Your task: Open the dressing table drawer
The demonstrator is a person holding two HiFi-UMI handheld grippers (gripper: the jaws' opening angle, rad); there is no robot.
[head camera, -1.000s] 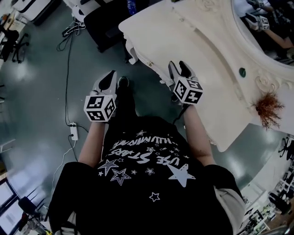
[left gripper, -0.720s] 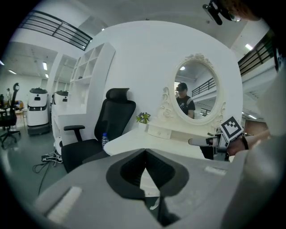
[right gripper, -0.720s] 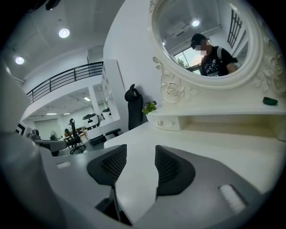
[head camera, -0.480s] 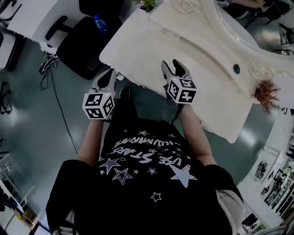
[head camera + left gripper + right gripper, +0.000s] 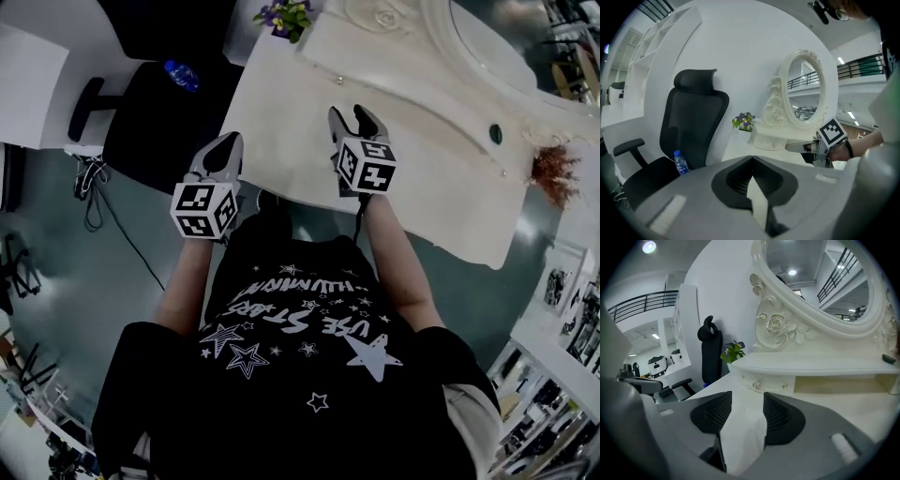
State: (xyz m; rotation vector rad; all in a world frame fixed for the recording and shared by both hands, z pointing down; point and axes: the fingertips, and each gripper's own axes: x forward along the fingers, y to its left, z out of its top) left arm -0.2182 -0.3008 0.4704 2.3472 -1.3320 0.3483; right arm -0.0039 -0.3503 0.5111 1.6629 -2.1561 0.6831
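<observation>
The cream dressing table [image 5: 441, 178] fills the top of the head view, with its oval carved mirror [image 5: 820, 287] behind. A small drawer [image 5: 771, 383] with two crystal knobs sits shut under the raised shelf, ahead of my right gripper [image 5: 747, 397] and a little to its right. That right gripper [image 5: 354, 114] hovers over the tabletop's left part, jaws open and empty. My left gripper [image 5: 228, 142] hangs just off the table's left edge, jaws shut on nothing. The drawer [image 5: 768, 140] also shows far off in the left gripper view, beside the right gripper [image 5: 801, 146].
A black office chair [image 5: 159, 103] stands left of the table with a water bottle [image 5: 178, 75] on its seat. Purple flowers [image 5: 286, 14] sit at the table's back left corner. A small dark object [image 5: 495, 134] and a reddish dried plant [image 5: 553, 173] are at the right.
Both grippers have come closer to the table; the right one is now over the tabletop rather than at its front edge. The head view has swung, bringing the chair and flowers in.
</observation>
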